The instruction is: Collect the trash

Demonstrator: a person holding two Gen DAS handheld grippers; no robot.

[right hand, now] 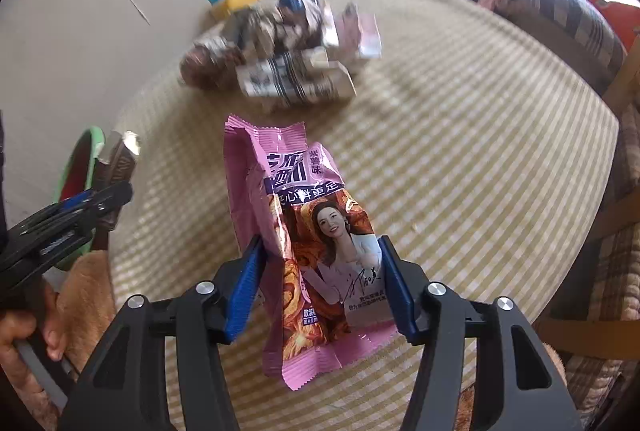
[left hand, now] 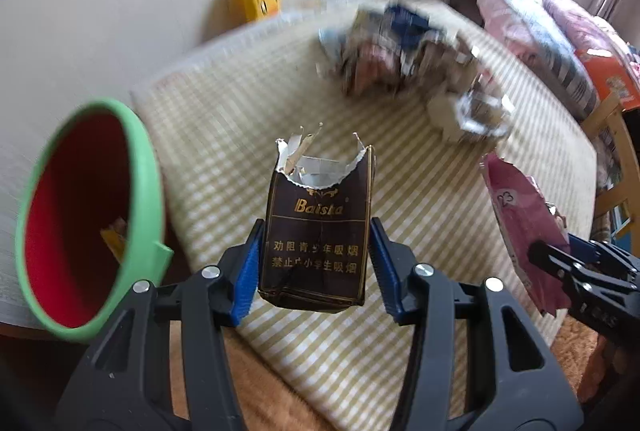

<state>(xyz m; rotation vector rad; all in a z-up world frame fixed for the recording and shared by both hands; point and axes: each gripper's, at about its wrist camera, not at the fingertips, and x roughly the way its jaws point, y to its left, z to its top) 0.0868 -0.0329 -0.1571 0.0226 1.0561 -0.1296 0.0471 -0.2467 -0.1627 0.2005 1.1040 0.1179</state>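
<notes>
Two tools, two bits of trash.
Left tool (left hand: 316,251) clamps a torn brown cigarette pack (left hand: 318,227); right tool (right hand: 320,283) pinches a crinkled pink snack wrapper (right hand: 312,231).

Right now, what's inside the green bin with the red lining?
Inside the green bin, one yellowish scrap lies against the red lining. Its floor is cut off by the near rim, so anything deeper stays hidden.

The checked counter (right hand: 460,159) lies bare from the centre out toward four o'clock, giving open passage there. A blurred heap of wrappers (right hand: 280,63) blocks the twelve o'clock side. At nine o'clock the green-rimmed red bin (left hand: 88,215) stands at the counter's edge, its mouth unobstructed. A chair (left hand: 616,135) crowds three o'clock.
</notes>
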